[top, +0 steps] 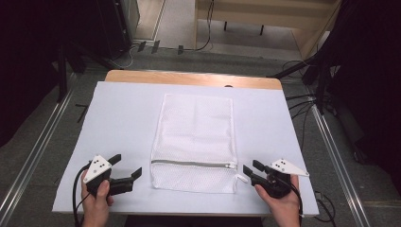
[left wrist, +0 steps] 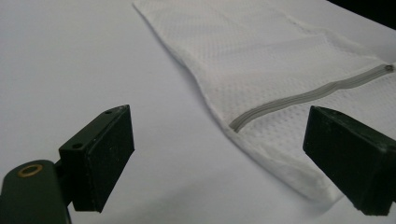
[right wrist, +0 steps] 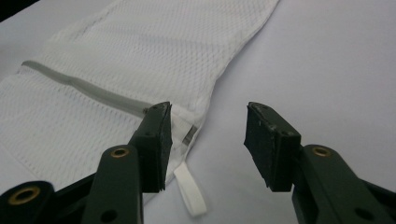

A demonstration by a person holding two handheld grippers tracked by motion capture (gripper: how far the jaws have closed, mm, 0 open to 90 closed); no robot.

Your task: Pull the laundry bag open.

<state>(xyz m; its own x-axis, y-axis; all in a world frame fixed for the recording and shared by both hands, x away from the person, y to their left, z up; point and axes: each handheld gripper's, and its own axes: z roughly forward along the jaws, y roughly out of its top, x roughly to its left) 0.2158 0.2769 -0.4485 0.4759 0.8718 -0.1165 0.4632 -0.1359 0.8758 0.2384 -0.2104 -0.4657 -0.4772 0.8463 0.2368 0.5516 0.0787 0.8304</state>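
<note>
White mesh bag point(top: 194, 137) between 2 open grippers, untouched.

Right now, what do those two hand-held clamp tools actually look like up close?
Each is a black tool with two flat, blocky jaws. The left gripper and the right gripper both carry a pale grey three-cornered plate with small dark dots on top, and a black cable trails from each. In the gripper views, brass-coloured rings sit in the jaw arms. No sleeves show on the forearms.
</note>
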